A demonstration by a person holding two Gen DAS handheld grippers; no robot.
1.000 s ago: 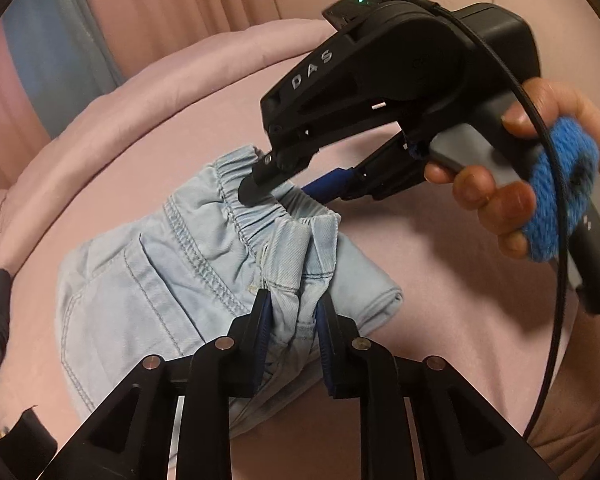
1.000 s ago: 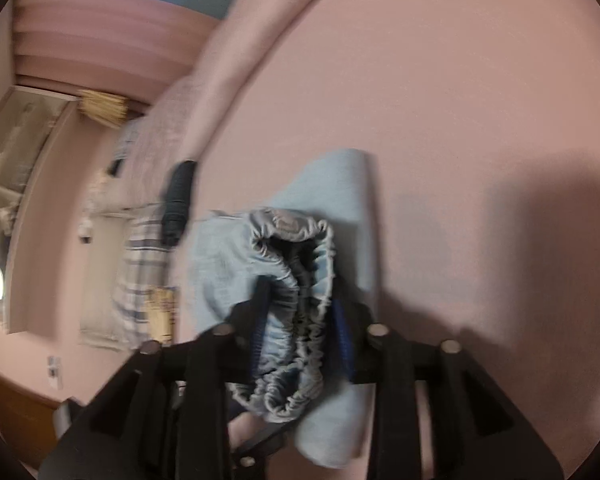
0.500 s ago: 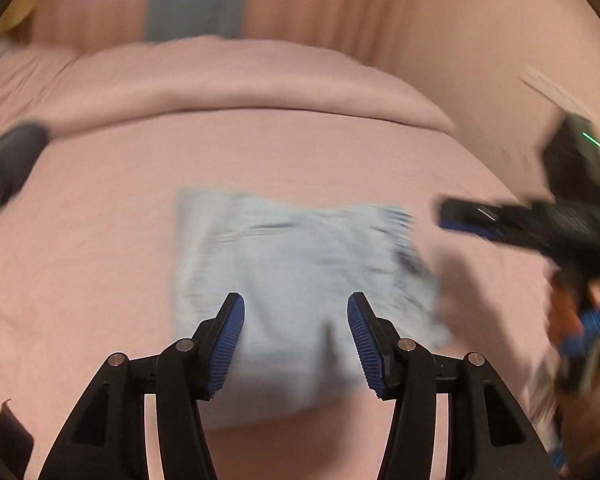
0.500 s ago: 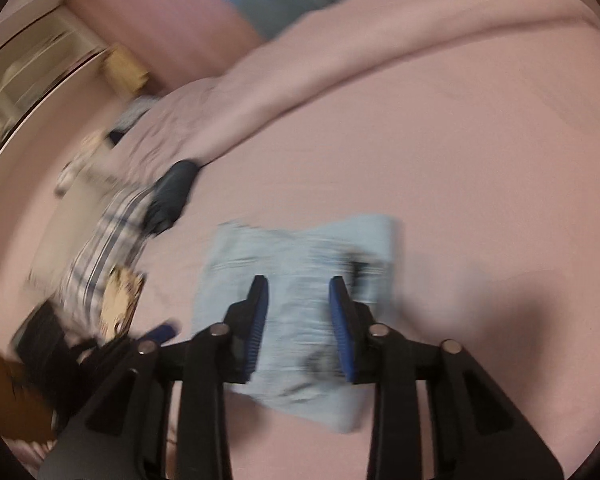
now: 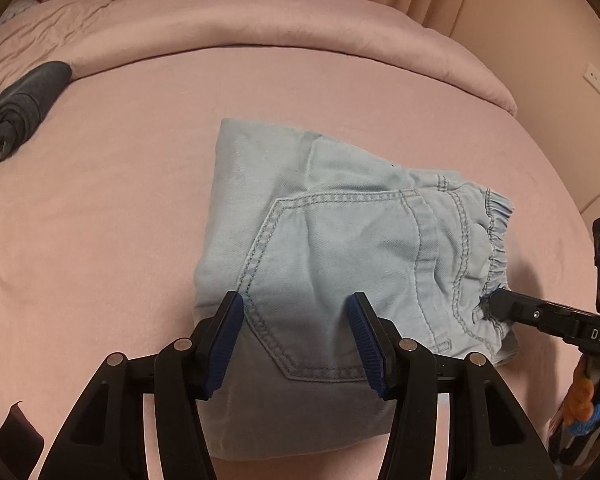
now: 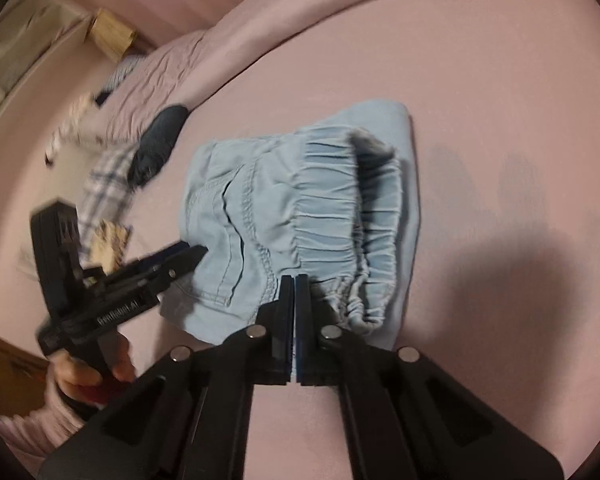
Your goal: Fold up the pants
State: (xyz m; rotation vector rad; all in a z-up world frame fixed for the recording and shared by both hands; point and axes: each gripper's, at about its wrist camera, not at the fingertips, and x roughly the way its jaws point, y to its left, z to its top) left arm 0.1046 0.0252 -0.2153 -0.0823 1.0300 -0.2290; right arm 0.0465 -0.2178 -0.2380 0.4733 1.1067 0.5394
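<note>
Light blue denim pants (image 5: pixel 340 248) lie folded into a compact bundle on the pink bed, back pocket up and the elastic waistband (image 6: pixel 340 216) at the right end. My left gripper (image 5: pixel 296 344) is open and empty, its jaws spread just above the near edge of the bundle. My right gripper (image 6: pixel 295 284) is shut, its tips at the waistband edge; whether cloth is pinched between them is hidden. It also shows in the left wrist view (image 5: pixel 496 304), touching the waistband corner. The left gripper shows in the right wrist view (image 6: pixel 192 254) at the pants' left edge.
The pink bed sheet (image 5: pixel 120 200) spreads all round, with a rolled pink duvet (image 5: pixel 260 16) along the far side. A dark folded garment (image 5: pixel 20 108) lies at the far left. A plaid cloth (image 6: pixel 104 192) and clutter lie beyond it.
Both grippers let go of the waistband and the pants dropped flat onto the bed. My left gripper opened wide and drew back. My right gripper opened, then closed at the waistband edge.
</note>
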